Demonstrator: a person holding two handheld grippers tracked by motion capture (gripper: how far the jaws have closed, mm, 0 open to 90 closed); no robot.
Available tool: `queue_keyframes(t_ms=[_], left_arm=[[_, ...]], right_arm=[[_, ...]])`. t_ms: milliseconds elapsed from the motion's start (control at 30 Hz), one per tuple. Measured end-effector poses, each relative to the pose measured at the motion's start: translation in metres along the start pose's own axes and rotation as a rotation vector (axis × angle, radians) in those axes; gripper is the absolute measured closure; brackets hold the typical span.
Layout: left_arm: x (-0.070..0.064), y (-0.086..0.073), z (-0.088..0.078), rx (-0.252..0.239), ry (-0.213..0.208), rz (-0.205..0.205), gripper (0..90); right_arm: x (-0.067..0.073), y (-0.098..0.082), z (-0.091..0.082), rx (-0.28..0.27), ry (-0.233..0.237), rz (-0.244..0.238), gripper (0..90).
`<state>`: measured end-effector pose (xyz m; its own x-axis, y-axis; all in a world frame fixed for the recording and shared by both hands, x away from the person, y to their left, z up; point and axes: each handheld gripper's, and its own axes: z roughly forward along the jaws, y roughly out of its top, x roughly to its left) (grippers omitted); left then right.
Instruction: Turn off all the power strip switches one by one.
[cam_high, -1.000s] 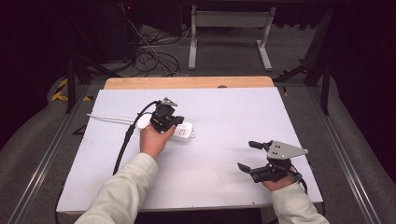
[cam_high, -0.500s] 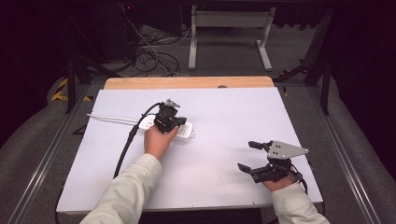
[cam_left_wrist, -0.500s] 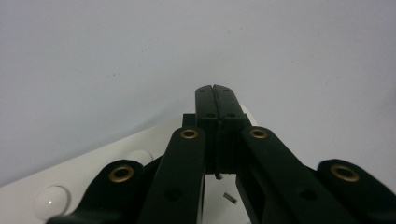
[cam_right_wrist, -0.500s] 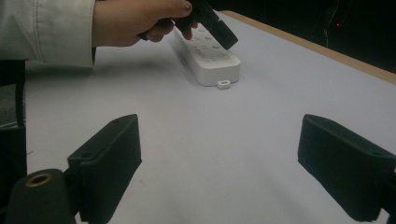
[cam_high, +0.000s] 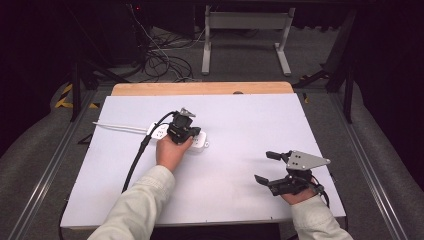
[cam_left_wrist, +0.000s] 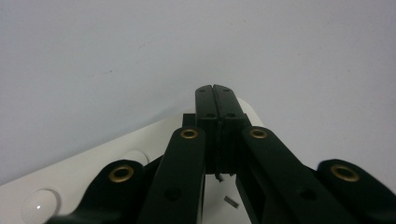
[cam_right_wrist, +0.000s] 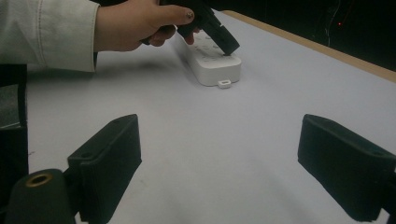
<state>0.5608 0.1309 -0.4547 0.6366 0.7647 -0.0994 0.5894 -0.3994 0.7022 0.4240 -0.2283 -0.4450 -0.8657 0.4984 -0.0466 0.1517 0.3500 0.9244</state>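
A white power strip (cam_high: 201, 143) lies on the white table top (cam_high: 240, 120), its white cord (cam_high: 120, 127) running off to the left. My left gripper (cam_high: 195, 136) is shut, with nothing between its jaws, and points down at the strip's right end. In the left gripper view the closed tips (cam_left_wrist: 215, 91) sit over the rounded end of the power strip (cam_left_wrist: 84, 168). The right gripper view shows the left gripper (cam_right_wrist: 229, 49) touching the top of the power strip (cam_right_wrist: 210, 65). My right gripper (cam_high: 265, 167) rests open at the front right, jaws wide apart (cam_right_wrist: 219, 140).
The left gripper's black cable (cam_high: 137, 160) trails toward the table's front left. A wooden strip (cam_high: 200, 88) runs along the far edge. Behind the table are a metal stand (cam_high: 245, 30) and loose cables on the floor (cam_high: 165, 60).
The left hand has shifted only slightly over the power strip. The right hand and its gripper have stayed still.
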Motion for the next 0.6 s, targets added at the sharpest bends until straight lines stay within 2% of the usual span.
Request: queue_keyframes(t_ms=[167,333,500,600], left_arm=[[-0.0007,-0.0015,0.0010,0.003,0.009,0.019,90.0],[0.0005,-0.0027,0.0019,-0.001,0.003,0.020,90.0],[-0.0022,-0.0026,0.0022,0.002,0.019,0.038,90.0],[-0.0020,-0.0025,0.0022,0.003,0.017,0.033,90.0]], right_arm=[[-0.0001,-0.0001,-0.0005,-0.003,0.006,0.004,13.7],[0.0000,-0.0001,-0.0003,-0.005,0.009,0.004,13.7],[0.0003,-0.0001,-0.0003,-0.005,0.009,0.004,13.7],[0.0005,-0.0001,-0.0001,-0.004,0.009,0.002,13.7]])
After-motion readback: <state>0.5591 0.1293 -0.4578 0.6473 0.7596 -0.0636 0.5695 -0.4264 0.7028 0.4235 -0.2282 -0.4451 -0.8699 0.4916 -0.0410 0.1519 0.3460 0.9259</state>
